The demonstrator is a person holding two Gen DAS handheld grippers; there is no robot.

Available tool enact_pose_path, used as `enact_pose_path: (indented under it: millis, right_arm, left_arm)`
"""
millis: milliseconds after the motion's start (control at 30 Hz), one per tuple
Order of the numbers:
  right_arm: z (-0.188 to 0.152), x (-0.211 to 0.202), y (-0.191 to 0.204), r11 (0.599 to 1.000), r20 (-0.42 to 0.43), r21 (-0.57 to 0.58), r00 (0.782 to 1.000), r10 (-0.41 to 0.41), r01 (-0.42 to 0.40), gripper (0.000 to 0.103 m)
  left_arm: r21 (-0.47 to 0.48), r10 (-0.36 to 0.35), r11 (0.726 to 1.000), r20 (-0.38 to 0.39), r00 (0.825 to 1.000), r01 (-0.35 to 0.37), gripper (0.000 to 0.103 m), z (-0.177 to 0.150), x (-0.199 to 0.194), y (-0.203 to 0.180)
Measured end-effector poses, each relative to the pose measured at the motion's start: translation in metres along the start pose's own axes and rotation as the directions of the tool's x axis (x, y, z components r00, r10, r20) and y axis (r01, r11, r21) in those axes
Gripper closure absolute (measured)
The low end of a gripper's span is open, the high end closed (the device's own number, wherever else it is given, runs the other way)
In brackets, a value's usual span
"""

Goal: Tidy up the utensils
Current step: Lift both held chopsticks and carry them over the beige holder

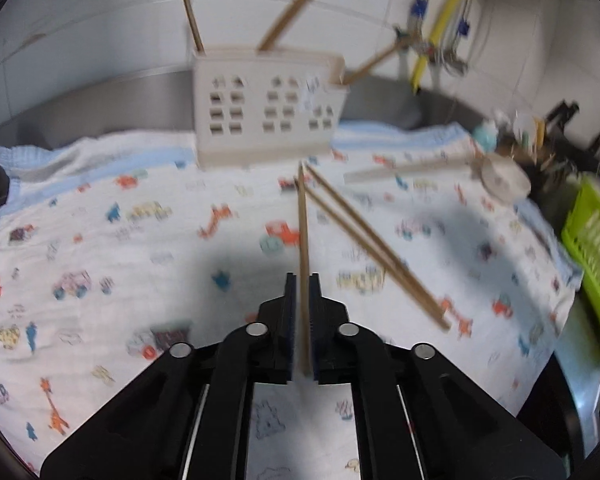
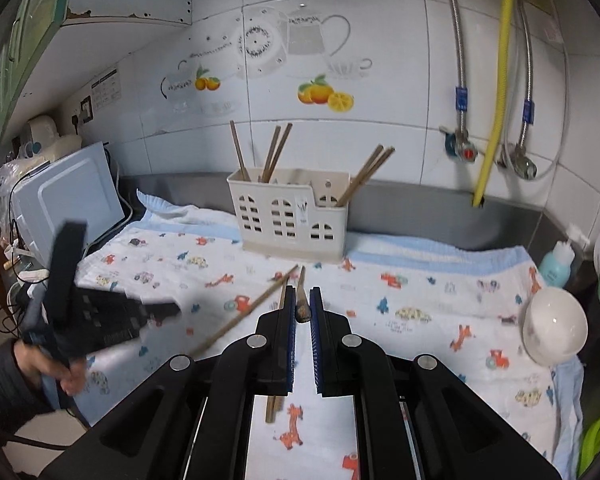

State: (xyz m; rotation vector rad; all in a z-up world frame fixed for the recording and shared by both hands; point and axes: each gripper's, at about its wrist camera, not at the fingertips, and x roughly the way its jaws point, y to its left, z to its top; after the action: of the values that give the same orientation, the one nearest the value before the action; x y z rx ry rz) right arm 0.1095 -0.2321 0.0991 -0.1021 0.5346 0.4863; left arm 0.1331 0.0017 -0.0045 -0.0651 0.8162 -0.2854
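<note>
Gripping one wooden chopstick (image 1: 303,240) near its thick end, the left tool (image 1: 302,280) is clenched on it, with the stick running forward between the pads and pointing toward the cream slotted holder (image 1: 268,108) at the back of the table. Two more chopsticks (image 1: 376,252) lie loose on the printed cloth (image 1: 100,240) just right of the held one, crossing near its tip. The right tool (image 2: 302,294) stands with jaws slightly apart; a dark stick end sits between the pads, but contact cannot be confirmed, so its grip state is undetermined. Loose sticks (image 2: 274,404) also lie beneath it on the cloth. The holder already carries several chopsticks upright or leaning in its compartments. Handling judgement: the stick is light, stiff and slender, with smooth wood likely to pivot or slide in a pinch; a hold near the thick end gives reach, though a hold nearer the middle would resist swinging. A white bowl (image 2: 556,324) and long spoon (image 1: 404,170) rest on the cloth's right side, well apart from the holder.
</note>
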Motion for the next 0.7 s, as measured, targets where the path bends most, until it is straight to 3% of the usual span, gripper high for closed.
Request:
enact_pose_path:
  millis: [67,233,400,500,700]
  right_arm:
    - [0.004,-0.001,0.003,1.0,0.005,-0.013,1.0,-0.001,0.001,0.096]
    - [0.015,-0.003,0.009,0.999,0.016,-0.046,1.0,-0.006,0.006,0.096]
    - [0.021,-0.003,0.01,0.998,0.023,-0.058,1.0,-0.008,0.01,0.096]
    - [0.024,-0.004,0.011,0.998,0.027,-0.062,1.0,-0.008,0.01,0.096]
    - [0.033,-0.01,0.013,0.997,0.044,-0.079,0.999,-0.013,0.017,0.096]
  left_arm:
    - [0.008,0.008,1.0,-0.033,0.999,-0.007,0.077,-0.008,0.011,-0.003]
    - [0.028,0.02,0.999,-0.092,0.996,-0.018,0.076,-0.022,0.036,-0.005]
    - [0.052,0.055,0.997,-0.095,0.994,-0.05,0.08,-0.029,0.045,-0.008]
    - [0.075,0.099,0.993,-0.098,0.99,-0.092,0.095,-0.027,0.046,-0.009]
    - [0.014,0.048,0.999,-0.048,0.998,-0.047,0.098,-0.011,0.026,0.005]
